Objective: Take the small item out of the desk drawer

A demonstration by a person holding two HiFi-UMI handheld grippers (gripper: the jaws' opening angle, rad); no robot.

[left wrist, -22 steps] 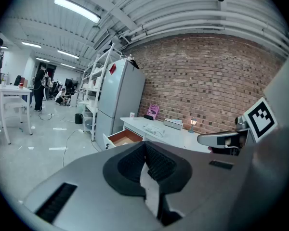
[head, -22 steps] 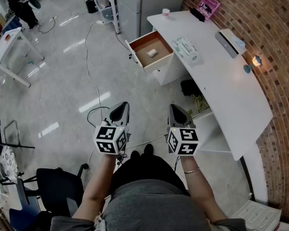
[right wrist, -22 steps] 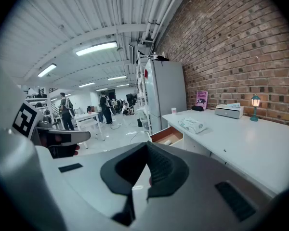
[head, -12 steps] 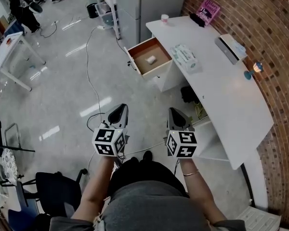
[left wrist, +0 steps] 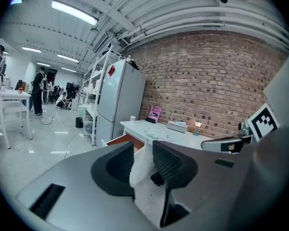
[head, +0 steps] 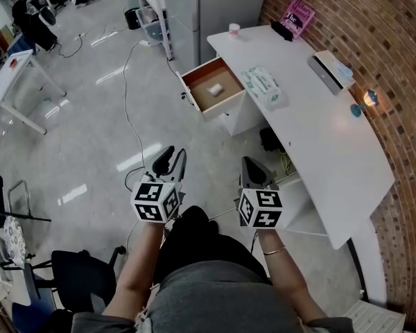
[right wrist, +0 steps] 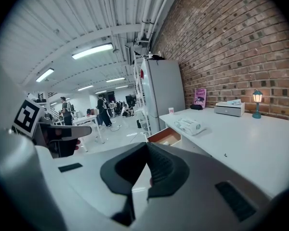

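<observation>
White small item (head: 215, 89) sitting in open drawer (head: 230, 79), well ahead from the head view. Riding on left gripper (left wrist: 143, 151): jaws parted, empty. Riding on right gripper (right wrist: 146, 153): jaws pressed together, empty, likely to shove item deeper unless opened.

Open drawer (head: 227, 81), small white item (head: 215, 89) inside
</observation>
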